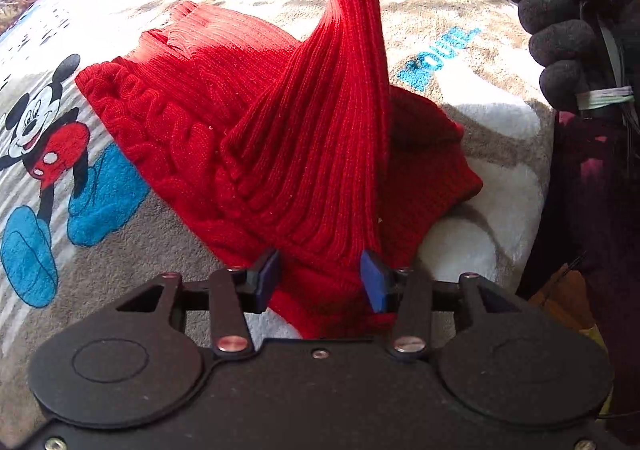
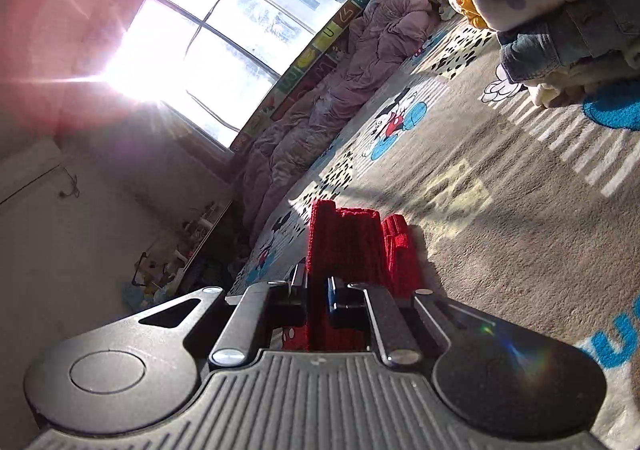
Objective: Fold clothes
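Two tongs at work: left [image 1: 320,270] spread wide over the sweater's [image 1: 192,117] near hem on the blanket [image 1: 480,137], right [image 2: 318,292] clamped on a raised sleeve [image 1: 348,29] (long axis running up, away from left).

Red knit [image 2: 340,246] in right tool [image 2: 318,290]

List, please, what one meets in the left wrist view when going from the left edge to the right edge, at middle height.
Mickey Mouse print on the blanket → red knitted sweater → blue lettering → gloved hand.
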Demonstrator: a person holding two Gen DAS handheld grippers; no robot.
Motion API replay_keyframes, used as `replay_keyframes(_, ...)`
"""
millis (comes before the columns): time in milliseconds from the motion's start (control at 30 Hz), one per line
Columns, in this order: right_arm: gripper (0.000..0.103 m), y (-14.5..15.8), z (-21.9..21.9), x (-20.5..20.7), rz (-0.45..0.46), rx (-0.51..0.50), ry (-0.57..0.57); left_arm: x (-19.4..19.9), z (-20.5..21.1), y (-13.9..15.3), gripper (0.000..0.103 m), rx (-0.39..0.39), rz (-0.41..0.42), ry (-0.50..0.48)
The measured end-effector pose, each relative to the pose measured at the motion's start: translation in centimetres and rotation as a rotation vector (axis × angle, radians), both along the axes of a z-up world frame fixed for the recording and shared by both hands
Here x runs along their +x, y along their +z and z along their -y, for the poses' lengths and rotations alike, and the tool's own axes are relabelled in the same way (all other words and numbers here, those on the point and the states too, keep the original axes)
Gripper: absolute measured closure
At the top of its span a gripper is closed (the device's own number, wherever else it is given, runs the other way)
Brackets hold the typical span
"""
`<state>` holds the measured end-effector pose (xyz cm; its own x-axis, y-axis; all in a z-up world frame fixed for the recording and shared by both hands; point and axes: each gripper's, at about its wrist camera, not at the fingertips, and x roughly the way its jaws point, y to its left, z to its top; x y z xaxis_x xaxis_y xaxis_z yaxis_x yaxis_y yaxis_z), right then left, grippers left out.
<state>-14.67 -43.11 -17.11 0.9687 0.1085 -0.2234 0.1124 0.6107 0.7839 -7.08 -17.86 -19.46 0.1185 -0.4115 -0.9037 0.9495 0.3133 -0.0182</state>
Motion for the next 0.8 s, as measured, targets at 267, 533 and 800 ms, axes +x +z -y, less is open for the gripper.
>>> replay_keyframes(267, 0.092, 2.9, -3.5, 7.5, -0.118, -0.140, 0.082, -0.2, -2.4, 0.0, 0.044, 0.021, -0.027, -0.089)
replay_keyframes(533, 0.092, 2.5, -6.2, 13.6, -0.215, -0.210, 0.155, -0.5, -3.9, 1.3, 0.044, -0.154, -0.053, -0.108)
replay_keyframes(800, 0.092, 1.3, -9.0, 17.9, -0.292, -0.285, 0.227, -2.4, -3.0, -0.1, 0.044, -0.161, -0.072, -0.186)
